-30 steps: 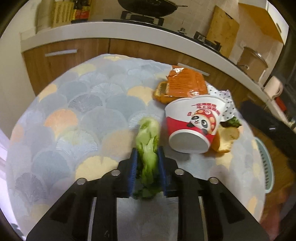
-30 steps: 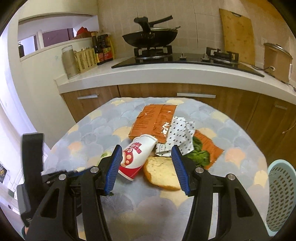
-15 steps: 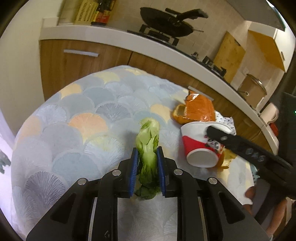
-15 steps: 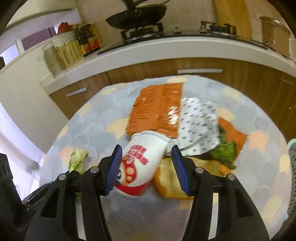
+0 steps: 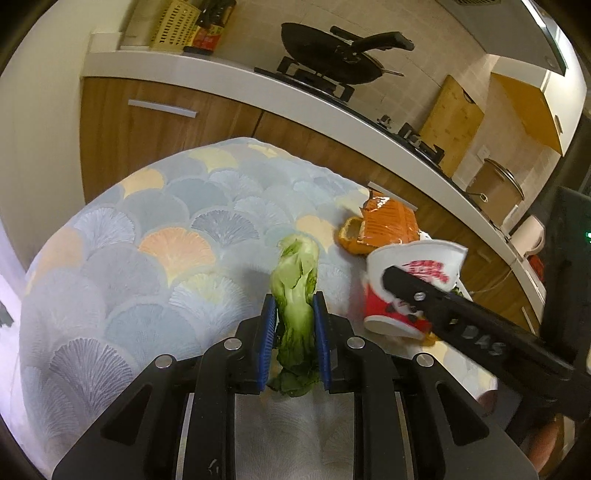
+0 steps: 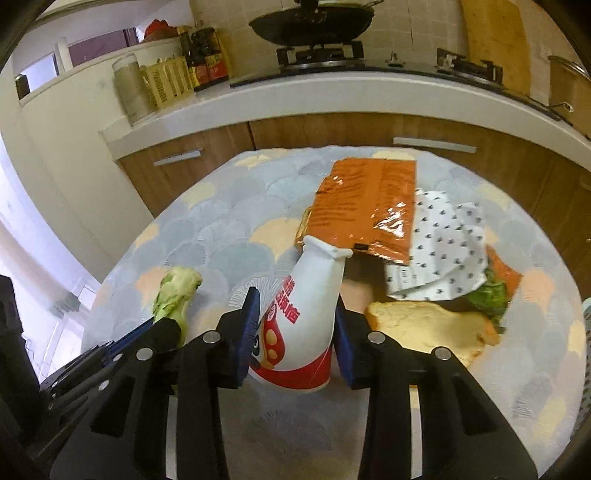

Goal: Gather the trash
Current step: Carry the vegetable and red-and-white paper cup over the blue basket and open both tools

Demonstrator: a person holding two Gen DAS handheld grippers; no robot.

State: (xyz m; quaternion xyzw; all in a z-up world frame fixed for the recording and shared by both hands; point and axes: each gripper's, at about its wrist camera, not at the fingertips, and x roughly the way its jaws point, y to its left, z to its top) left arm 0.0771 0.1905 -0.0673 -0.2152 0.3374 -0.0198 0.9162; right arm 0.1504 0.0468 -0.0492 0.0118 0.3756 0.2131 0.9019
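My left gripper (image 5: 294, 306) is shut on a green leafy vegetable (image 5: 296, 295) and holds it above the round table (image 5: 110, 266). The vegetable also shows in the right wrist view (image 6: 177, 295). My right gripper (image 6: 296, 306) has closed its jaws onto a red and white paper cup (image 6: 303, 314) that lies on its side. In the left wrist view the cup (image 5: 413, 273) looks squeezed by a right finger (image 5: 424, 295). An orange wrapper (image 6: 365, 206), spotted white paper (image 6: 443, 243), a bread slice (image 6: 424, 328) and greens (image 6: 487, 299) lie beyond.
A kitchen counter (image 6: 332, 96) with a wok (image 6: 314, 18) and jars (image 6: 166, 85) runs behind the table. A pale blue basket rim (image 6: 585, 332) shows at the far right edge. The table carries a fan-pattern cloth (image 6: 221, 221).
My right gripper has moved forward and down over the paper cup and closed on it. My left gripper has lifted the vegetable slightly and tilted back.
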